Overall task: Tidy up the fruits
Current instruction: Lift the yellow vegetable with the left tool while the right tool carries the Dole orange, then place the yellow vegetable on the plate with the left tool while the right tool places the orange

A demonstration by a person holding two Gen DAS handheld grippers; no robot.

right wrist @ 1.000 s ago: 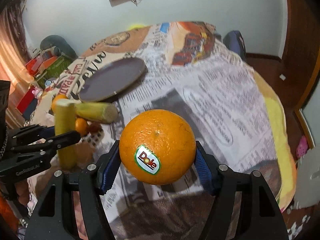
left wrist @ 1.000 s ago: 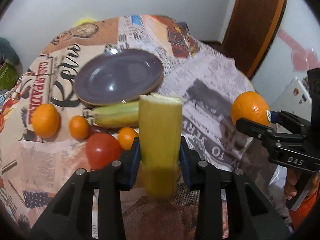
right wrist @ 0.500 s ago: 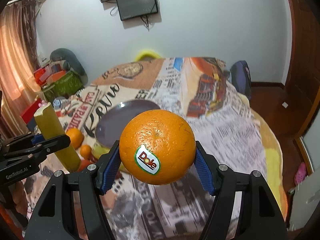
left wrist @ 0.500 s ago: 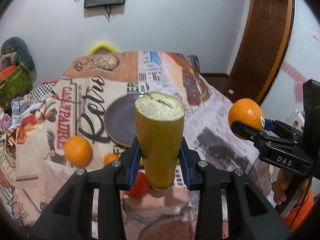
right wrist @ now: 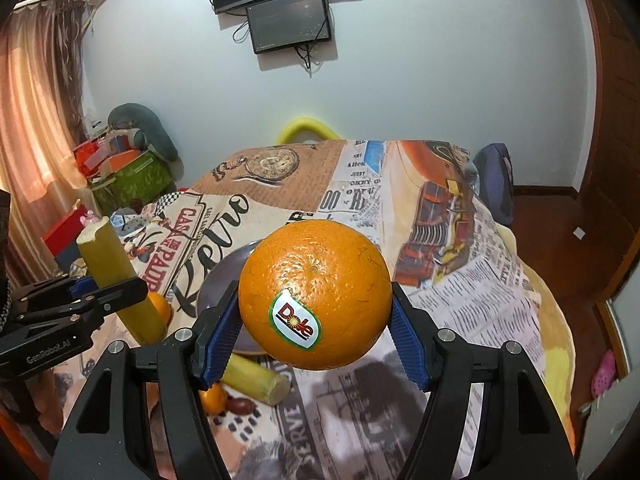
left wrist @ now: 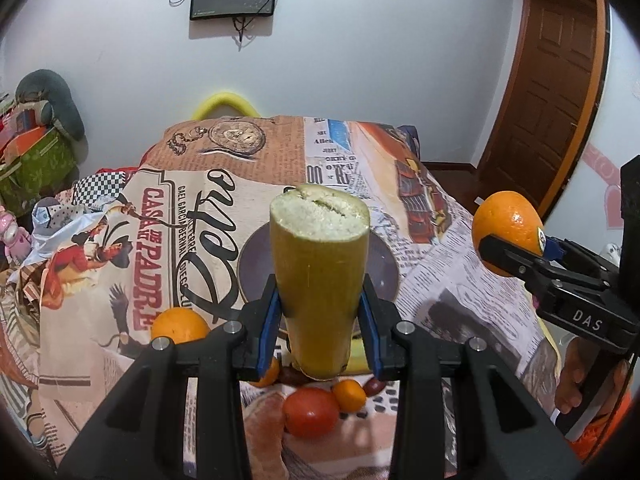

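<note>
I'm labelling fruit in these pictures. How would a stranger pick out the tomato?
Start at the purple plate on the printed tablecloth. Nearer the camera, below the left hand-held gripper, lies a cluster of fruit. The tomato is the only red, glossy one; its neighbours are orange.

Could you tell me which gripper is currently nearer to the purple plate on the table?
Left. The left gripper, clamping the sugarcane piece, hangs right over the purple plate's near edge. The right gripper, holding the orange, sits off to the plate's right side.

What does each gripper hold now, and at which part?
The left gripper clamps a yellow-green cane piece at its lower half. The right gripper clamps a stickered orange across its two sides.
</note>
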